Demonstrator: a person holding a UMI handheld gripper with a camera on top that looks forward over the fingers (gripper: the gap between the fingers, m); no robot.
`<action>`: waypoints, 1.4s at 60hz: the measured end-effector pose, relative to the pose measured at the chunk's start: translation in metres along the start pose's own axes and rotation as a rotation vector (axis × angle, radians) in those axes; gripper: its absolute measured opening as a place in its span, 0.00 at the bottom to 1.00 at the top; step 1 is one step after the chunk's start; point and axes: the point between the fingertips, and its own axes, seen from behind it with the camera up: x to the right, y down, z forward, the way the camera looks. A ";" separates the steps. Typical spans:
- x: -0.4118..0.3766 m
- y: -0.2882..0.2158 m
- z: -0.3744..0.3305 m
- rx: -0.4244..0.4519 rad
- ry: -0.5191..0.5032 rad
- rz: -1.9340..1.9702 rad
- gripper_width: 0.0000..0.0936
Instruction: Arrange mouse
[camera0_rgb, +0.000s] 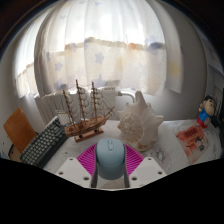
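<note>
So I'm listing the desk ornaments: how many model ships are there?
1. The model ship stands beyond the gripper, between the keyboard and the white coral-like ornament. The fingers hold the mouse; others may be hidden.

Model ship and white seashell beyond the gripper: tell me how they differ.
The model ship is brown wood with tall thin masts and rigging; the seashell is a white, solid, spiky lump. The ship stands on a flat base, while the shell sits directly on the table. The ship rises higher than the shell. Both stand beyond the gripper, whose fingers hold the mouse between them.
</note>
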 end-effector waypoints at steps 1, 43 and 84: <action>0.006 -0.009 -0.006 0.012 0.001 0.004 0.39; 0.444 0.026 0.068 -0.022 0.295 0.077 0.39; 0.383 0.011 -0.164 -0.165 0.267 0.089 0.91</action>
